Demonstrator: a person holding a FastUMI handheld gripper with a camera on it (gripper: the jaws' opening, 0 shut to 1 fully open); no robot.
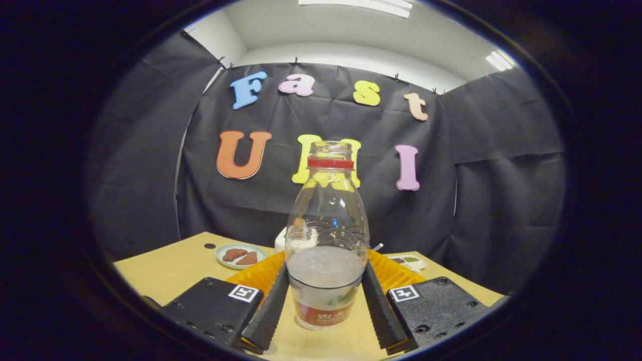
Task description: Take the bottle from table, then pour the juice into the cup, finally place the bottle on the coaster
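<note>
A clear plastic bottle (326,235) with a red neck ring and no cap stands upright between my fingers. It holds pale cloudy juice in its lower part, above a label band. My gripper (325,271) is shut on the bottle, one finger pressed against each side of its lower body. Whether its base rests on the wooden table (170,271) or hangs just above it, I cannot tell. Right behind the bottle lies an orange ribbed coaster (253,276), showing on both sides of it. A white cup (281,241) peeks out beyond the bottle's left side, mostly hidden.
A small pale plate (241,256) with two reddish-brown pieces sits beyond the left finger, with a black dot (209,246) on the table near it. A small white and green item (409,261) lies beyond the right finger. Black cloth walls close the table's far side.
</note>
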